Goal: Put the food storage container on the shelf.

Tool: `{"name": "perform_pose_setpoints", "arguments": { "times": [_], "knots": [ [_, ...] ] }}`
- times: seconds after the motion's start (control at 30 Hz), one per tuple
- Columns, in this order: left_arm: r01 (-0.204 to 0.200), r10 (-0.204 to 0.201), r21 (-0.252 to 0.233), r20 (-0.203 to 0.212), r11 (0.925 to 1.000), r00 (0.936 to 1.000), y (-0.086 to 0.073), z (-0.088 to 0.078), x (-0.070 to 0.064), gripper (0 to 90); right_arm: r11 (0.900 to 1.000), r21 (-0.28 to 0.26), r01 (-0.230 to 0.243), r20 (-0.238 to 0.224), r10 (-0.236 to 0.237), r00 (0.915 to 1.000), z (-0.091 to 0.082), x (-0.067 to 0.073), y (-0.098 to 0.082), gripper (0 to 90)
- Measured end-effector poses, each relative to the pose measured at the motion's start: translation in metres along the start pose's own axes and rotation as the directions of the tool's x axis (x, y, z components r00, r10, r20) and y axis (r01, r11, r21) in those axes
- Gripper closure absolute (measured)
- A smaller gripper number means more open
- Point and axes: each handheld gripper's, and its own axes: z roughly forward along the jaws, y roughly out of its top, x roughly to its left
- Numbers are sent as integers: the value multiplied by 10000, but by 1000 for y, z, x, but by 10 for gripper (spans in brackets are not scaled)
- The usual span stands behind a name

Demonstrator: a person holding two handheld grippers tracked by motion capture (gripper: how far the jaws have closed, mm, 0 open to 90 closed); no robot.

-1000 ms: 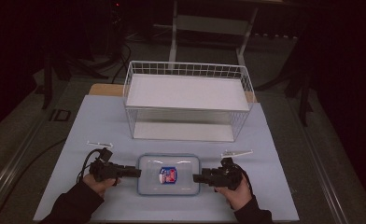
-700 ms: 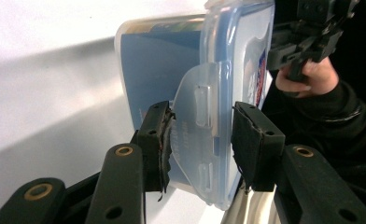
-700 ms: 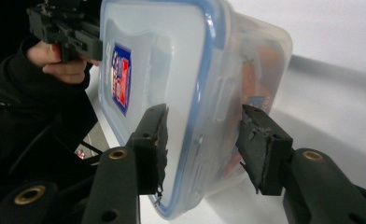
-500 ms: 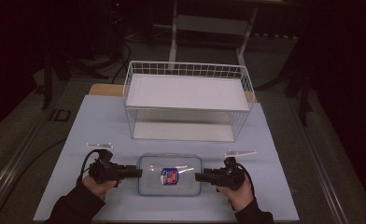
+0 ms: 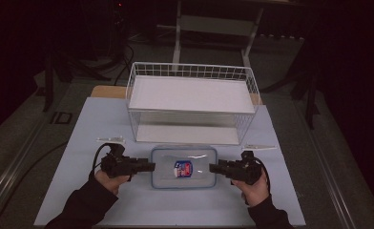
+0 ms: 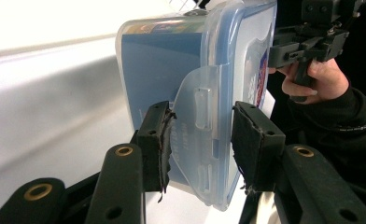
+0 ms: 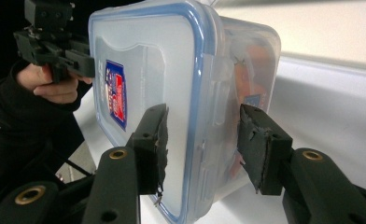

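Clear plastic container (image 5: pixel 184 167) with blue-rimmed lid and a red-blue label is sitting low centre of the high view, on the pale bench (image 5: pixel 75 143), just in front of the white wire basket (image 5: pixel 192 102). Each short end is being gripped by one tool. Left tool (image 5: pixel 149 166) is coming in from the left of the frame, its jaws clamping the container's end at the clear latch flap (image 6: pixel 197 121); in the left gripper view one pad is pressing on the flap, the other on the lid side. Right tool (image 5: pixel 212 168) is coming in from the right, jaws having just been closing, with the container's other end between them; in the right gripper view the pads are sitting against lid and base. Person's hands in dark sleeves are entering from the bottom edge. A cable is looping off each tool. Dark floor is surrounding the bench.
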Motion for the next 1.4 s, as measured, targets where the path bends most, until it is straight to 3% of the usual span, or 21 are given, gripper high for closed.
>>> {"name": "perform_pose_setpoints", "arguments": {
  "times": [0.4,0.67,1.07,1.3,1.4],
  "knots": [
    [-395,392,-548,-58,9977,9992,25,24,4,581,9985,-535,150,346,-132,9993,-16,-20,23,534],
    [-456,446,-1013,-125,9938,9989,35,43,16,579,9972,-740,94,585,-50,9983,-18,-38,30,532],
    [-500,409,-1472,-640,9878,9971,48,63,40,566,9959,-905,-43,834,119,9964,-2,-68,37,525],
    [-706,524,-2073,-917,9757,9944,49,75,54,557,9939,-1101,42,1014,70,9948,8,-83,43,520],
    [-771,559,-1958,-1117,9776,9922,49,80,59,551,9939,-1103,-5,1123,130,9936,12,-90,43,517]
  ]
}}
